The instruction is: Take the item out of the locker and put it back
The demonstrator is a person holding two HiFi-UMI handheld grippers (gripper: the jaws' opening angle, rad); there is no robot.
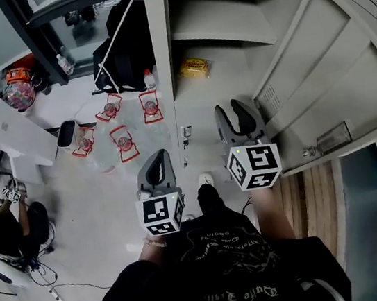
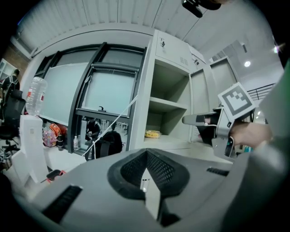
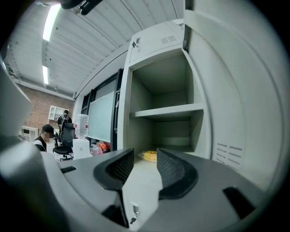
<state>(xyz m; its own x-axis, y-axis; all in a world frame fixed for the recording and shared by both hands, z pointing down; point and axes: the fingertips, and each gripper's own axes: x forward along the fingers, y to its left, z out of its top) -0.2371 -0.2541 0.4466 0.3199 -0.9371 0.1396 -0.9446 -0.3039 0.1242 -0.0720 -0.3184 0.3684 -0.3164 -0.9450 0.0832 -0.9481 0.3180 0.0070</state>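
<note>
I have both tools raised in front of the open pale grey metal locker (image 1: pixel 219 26), whose door (image 1: pixel 324 70) is swung out to the right. The task's thing, a small flat yellow packet (image 1: pixel 194 68), lies on the floor of the compartment under the locker's single shelf (image 3: pixel 165 110), towards the back, and neither tool touches it.

My right hand-held gripper (image 3: pixel 145 164) has its jaws apart with nothing between them. Through the gap I see the yellow packet (image 3: pixel 149 156) well ahead inside the locker. In the head view this right hand-held gripper (image 1: pixel 232 110) sits just at the compartment's front edge.

My left hand-held gripper (image 2: pixel 146 156) has its black ribbed pads (image 2: pixel 131 170) drawn together at the tips and carries nothing. It hangs outside the locker, to the left of the opening, over the pale floor (image 1: pixel 97 195).
</note>
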